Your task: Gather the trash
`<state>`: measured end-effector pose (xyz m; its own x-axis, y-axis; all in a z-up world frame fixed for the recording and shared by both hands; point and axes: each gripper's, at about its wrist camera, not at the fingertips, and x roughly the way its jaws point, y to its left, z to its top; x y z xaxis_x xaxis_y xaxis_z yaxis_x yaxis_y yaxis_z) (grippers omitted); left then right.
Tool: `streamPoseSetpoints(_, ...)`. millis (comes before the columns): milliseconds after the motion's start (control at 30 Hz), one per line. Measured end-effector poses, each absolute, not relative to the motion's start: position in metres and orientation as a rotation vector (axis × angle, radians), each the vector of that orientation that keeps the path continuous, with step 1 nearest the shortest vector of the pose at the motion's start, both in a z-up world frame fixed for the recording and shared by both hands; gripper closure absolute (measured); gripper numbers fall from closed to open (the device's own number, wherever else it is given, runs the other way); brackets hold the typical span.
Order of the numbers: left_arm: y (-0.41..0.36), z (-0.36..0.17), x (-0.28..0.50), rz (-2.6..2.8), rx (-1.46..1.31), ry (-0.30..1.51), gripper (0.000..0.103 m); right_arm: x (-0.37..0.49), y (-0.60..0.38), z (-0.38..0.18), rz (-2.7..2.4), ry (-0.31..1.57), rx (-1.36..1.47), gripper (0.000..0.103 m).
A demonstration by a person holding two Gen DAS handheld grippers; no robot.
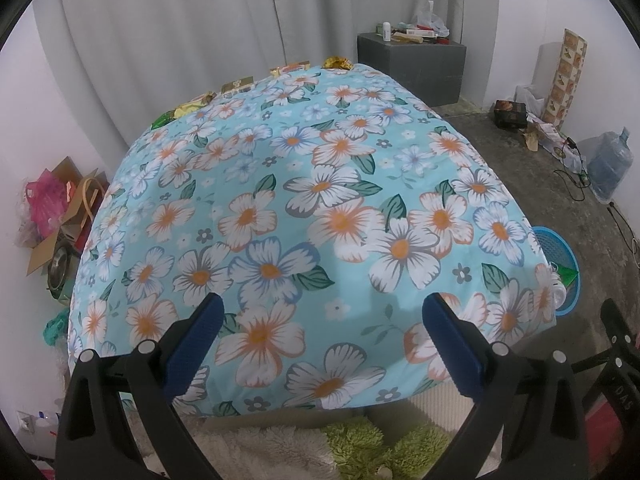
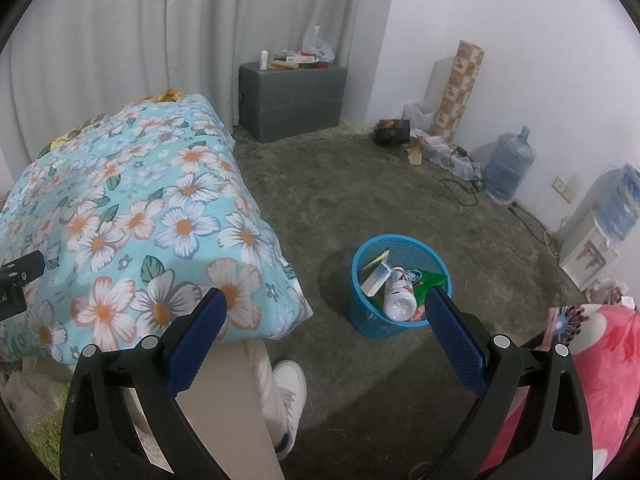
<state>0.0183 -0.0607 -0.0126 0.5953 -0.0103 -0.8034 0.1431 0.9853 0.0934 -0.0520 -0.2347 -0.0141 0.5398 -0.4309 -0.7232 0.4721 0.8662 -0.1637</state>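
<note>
Left wrist view
Left gripper (image 1: 322,326): held over the near part of the floral cloth (image 1: 304,208); blue fingers are spread wide, nothing is held between them.
Wrappers (image 1: 188,110): seen along the far left edge of the cloth, gold and green, crumpled.

Right wrist view
Right gripper (image 2: 326,320): held above the concrete floor (image 2: 400,184), fingers spread, nothing gripped.
Blue basket (image 2: 362,308): set on the floor right of the cloth; a white bottle (image 2: 398,298), a green packet (image 2: 430,280) and a carton (image 2: 376,276) are seen inside.
</note>
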Motion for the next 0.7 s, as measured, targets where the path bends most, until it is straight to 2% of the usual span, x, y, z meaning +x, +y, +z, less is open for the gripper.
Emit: streamPoseSetpoints(700, -0.059, -0.0125, 0.0179, -0.091, 0.159, 0.931, 0.006, -0.0518, -0.2337, -0.0139, -0.538, 0.844, 0.053, 0.008)
